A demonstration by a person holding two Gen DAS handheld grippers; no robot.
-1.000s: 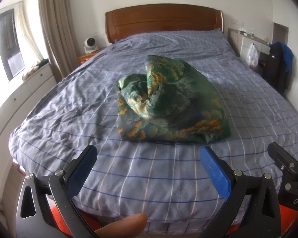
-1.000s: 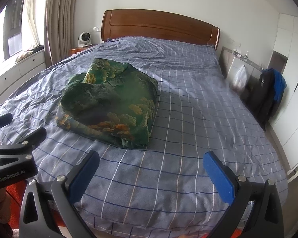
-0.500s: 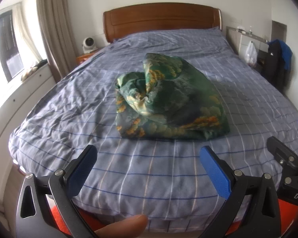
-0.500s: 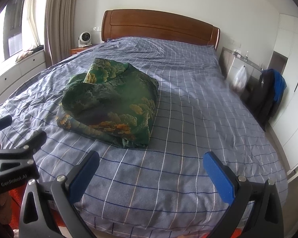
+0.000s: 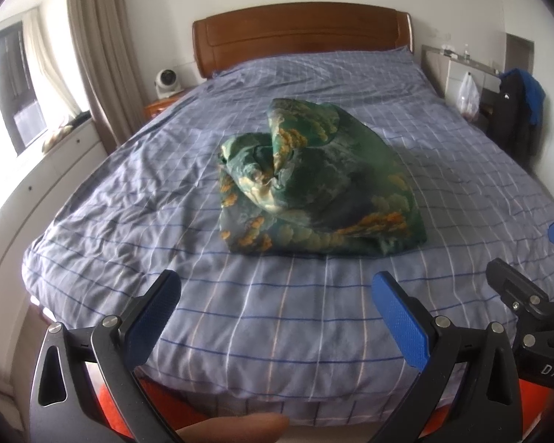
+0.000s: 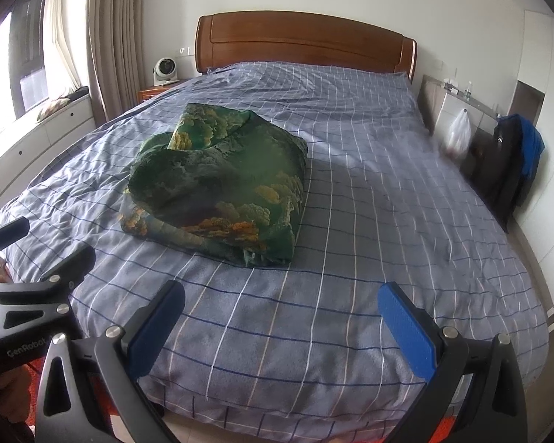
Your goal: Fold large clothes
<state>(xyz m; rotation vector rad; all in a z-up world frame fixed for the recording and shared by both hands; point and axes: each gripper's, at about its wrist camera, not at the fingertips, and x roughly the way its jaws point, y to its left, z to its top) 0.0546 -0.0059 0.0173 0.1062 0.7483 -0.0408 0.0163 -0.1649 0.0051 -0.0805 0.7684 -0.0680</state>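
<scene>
With both your left gripper and right gripper spread wide and empty, pinch the soft, slippery-looking green garment, bunched mid-frame on the bed, by an outer hem rather than the heap.

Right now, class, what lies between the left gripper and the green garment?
Only bare checked bedcover separates the left gripper from the green garment, per the left wrist view.
</scene>
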